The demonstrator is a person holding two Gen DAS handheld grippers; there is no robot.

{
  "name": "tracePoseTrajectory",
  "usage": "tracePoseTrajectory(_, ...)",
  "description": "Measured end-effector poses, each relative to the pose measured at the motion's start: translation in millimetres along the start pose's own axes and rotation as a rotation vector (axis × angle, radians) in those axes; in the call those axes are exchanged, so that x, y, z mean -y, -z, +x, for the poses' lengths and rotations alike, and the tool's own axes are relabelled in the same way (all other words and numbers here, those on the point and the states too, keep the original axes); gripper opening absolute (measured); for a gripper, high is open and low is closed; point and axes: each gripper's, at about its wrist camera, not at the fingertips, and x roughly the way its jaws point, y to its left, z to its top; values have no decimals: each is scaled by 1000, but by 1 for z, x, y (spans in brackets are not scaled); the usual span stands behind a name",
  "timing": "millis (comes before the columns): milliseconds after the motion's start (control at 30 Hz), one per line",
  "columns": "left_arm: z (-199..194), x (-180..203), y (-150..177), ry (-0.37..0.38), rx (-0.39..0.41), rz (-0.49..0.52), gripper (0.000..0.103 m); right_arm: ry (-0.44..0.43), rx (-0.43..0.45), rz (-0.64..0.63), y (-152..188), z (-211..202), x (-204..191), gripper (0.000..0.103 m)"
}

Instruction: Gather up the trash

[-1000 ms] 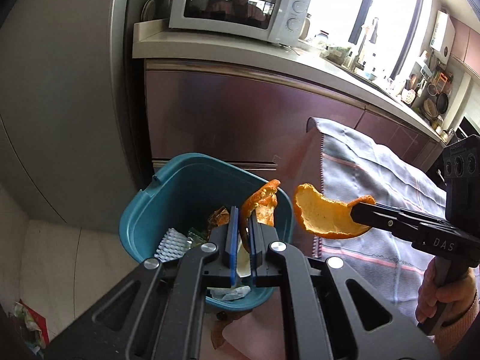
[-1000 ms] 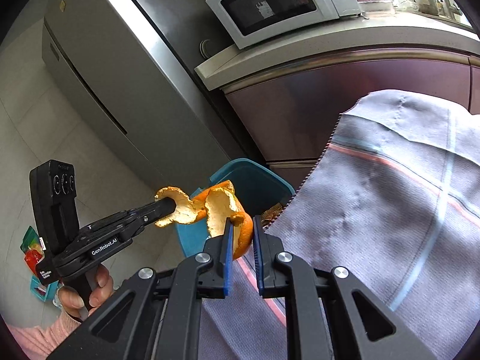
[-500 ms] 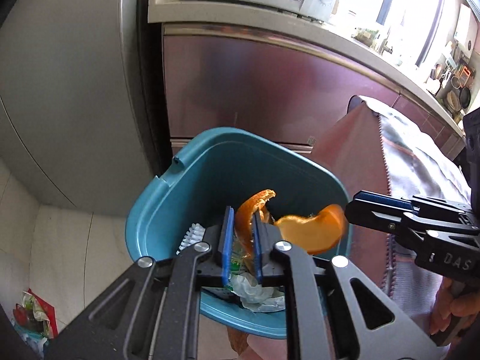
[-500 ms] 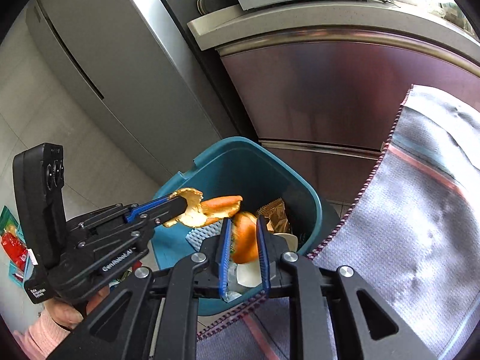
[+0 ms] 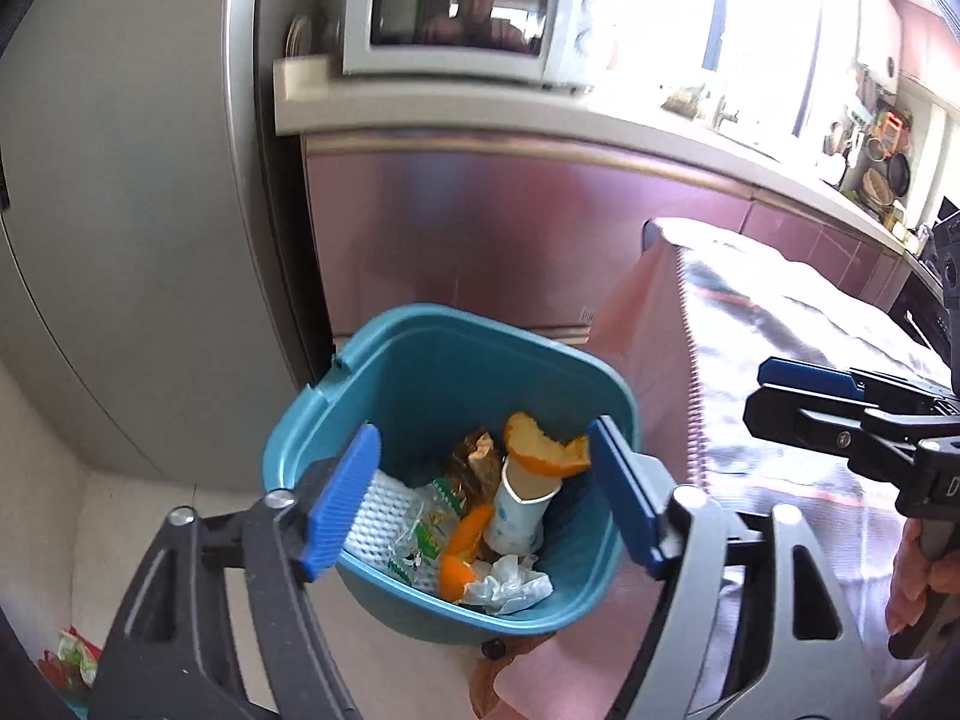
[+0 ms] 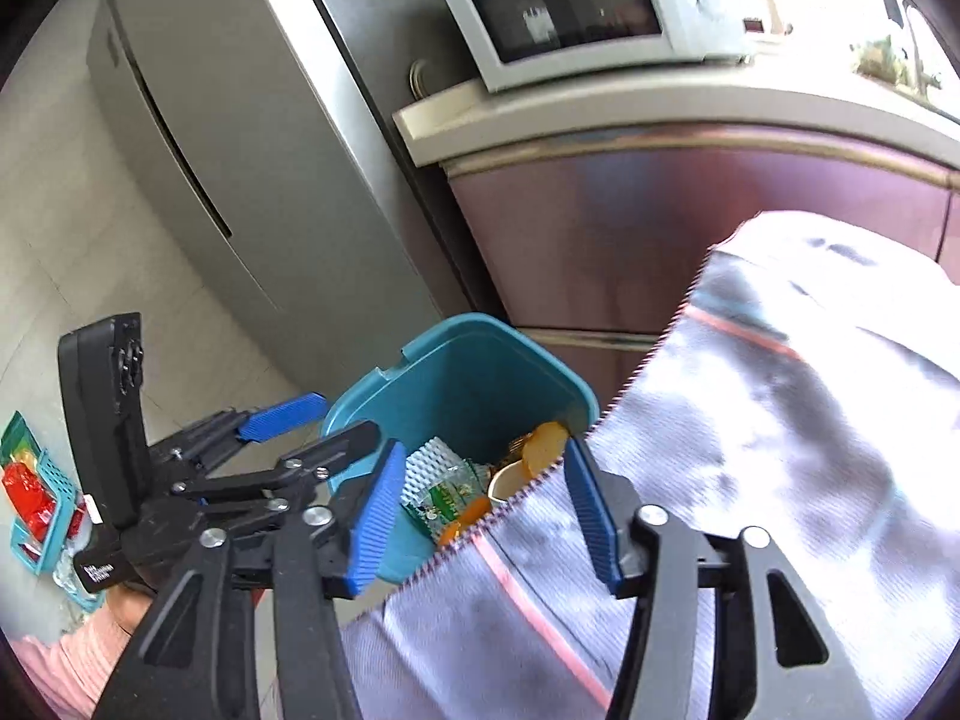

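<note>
**Both Peels Dropped, Jaws Spread Over the Bin**

Between the blue pads of the left gripper (image 5: 486, 498) nothing is held: its jaws have just been opening and stand spread wide, framing the teal bin (image 5: 420, 360) below. The right gripper (image 6: 480, 516) is the same, its jaws just opened and empty; in the left wrist view it enters from 3 o'clock, clear of the bin's rim.

Inside the bin, a curved orange peel (image 5: 543, 450) rests across the mouth of a white paper cup (image 5: 519, 507). A second peel piece (image 5: 462, 546) lies at 7 o'clock of the cup, among a white foam net (image 5: 384, 510), green wrappers (image 5: 438, 516), a brown crumpled wrapper (image 5: 477, 456) and a crumpled tissue (image 5: 510, 588) at the near wall.

Outward, the bin stands on the floor against a maroon cabinet (image 5: 510, 228), with the cloth-covered table (image 6: 780, 450) at its 3 o'clock and a microwave (image 5: 456, 12) on the counter at 12 o'clock. More litter (image 6: 30, 492) lies on the floor at 9 o'clock in the right wrist view.

The peel looks light, soft and bendable, likely a little slick on its inner face; if picked again, pinching across a thick curled edge should hold best. The floor wrappers probably crinkle and slide, so a pinch on a raised fold seems wise.
</note>
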Motion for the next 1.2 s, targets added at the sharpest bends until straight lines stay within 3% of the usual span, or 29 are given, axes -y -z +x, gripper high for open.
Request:
tracePoseTrajectory(33,-9,4,0,3,29,10,87,21,29,-6,4,-11,0,64)
tracePoseTrajectory(133,-37,17,3,16,115,37,98,97,130,-18,18,-45,-2,77)
tracePoseTrajectory(167,-45,23,5,18,141,50,98,134,166,-28,24,-57,-3,86)
tracePoseTrajectory(267,-67,40,9,41,190,69,98,236,262,-39,42,-84,-5,96)
tracePoseTrajectory(400,-90,67,19,43,254,101,98,375,353,-18,64,-120,2,96)
tracePoseTrajectory(667,-127,111,35,75,368,117,98,568,515,-20,107,-191,9,96)
tracePoseTrajectory(1200,-149,138,55,63,468,123,98,682,637,41,152,-235,13,96)
